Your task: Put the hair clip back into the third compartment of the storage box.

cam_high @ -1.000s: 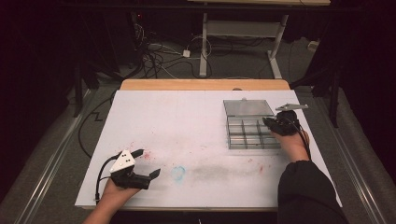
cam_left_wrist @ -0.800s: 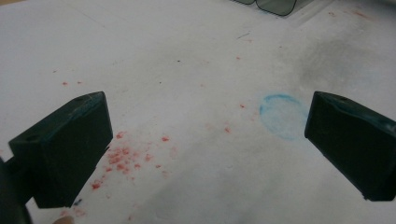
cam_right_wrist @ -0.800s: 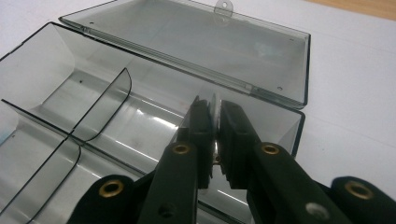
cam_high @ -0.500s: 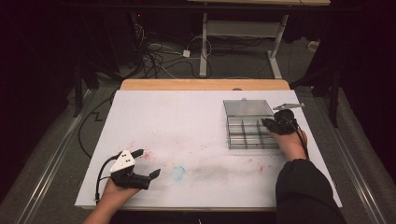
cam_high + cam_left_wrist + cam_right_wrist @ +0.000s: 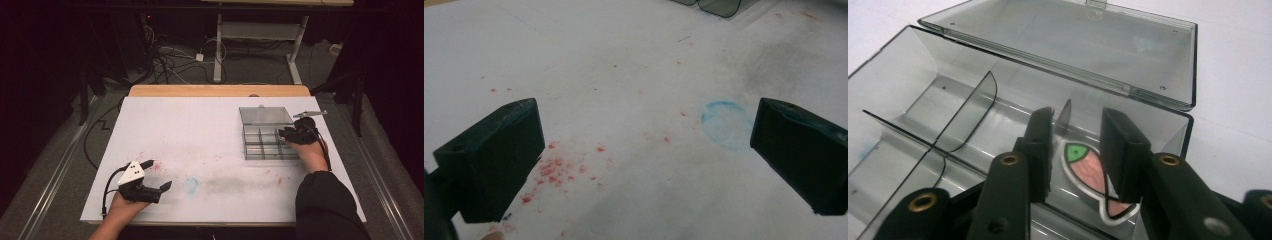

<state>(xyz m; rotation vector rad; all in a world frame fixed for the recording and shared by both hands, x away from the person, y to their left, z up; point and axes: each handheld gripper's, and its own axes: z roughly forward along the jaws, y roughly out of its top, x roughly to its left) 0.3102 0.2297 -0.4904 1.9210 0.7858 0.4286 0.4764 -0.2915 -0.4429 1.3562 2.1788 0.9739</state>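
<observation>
A clear plastic compartment box (image 5: pixel 248 150) stands at the table's right with its lid (image 5: pixel 265 115) laid back. My right gripper (image 5: pixel 287 133) reaches into its back right compartment. In the right gripper view the jaws (image 5: pixel 1079 120) have just been opening and stand a little apart. Between them, on the box floor, lies a flat pink fish-shaped piece (image 5: pixel 1088 175) with a green eye, and the pads do not press on it. My left gripper (image 5: pixel 159 174) rests open near the front left edge, with nothing between its fingers (image 5: pixel 499 160).
Thin dividers (image 5: pixel 968 107) split the box (image 5: pixel 893 75) into several compartments. A blue ring mark (image 5: pixel 726 125) and red specks (image 5: pixel 556 167) stain the white table top (image 5: pixel 200 130). Cables (image 5: pixel 165 55) and a desk frame (image 5: pixel 218 45) lie beyond the far edge.
</observation>
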